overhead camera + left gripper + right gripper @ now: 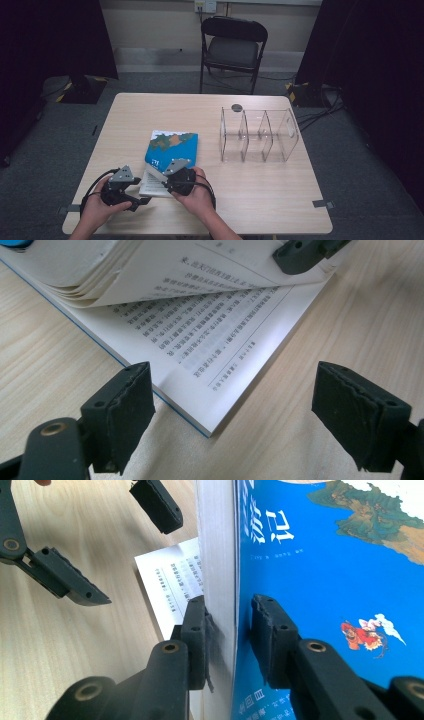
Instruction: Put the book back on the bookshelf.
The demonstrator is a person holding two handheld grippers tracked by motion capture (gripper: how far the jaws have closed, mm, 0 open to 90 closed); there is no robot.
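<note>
Dim overhead view, sharper close-ups.

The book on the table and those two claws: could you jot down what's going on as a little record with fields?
Book: blue-covered book on the wooden table, partly lifted open
Right claw: jaws close around the front cover and a stack of pages, holding them up
Left claw: open, just off the book's near corner, holding nothing
Exposed page: flat, printed text
Also on table: clear divided organizer, nothing in it
Behind table: black folding chair

Recording lab or studio — black curtains [50, 40] (both sides), folding chair [233, 47], grey carpet [360, 165], floor cables [320, 112]
</note>
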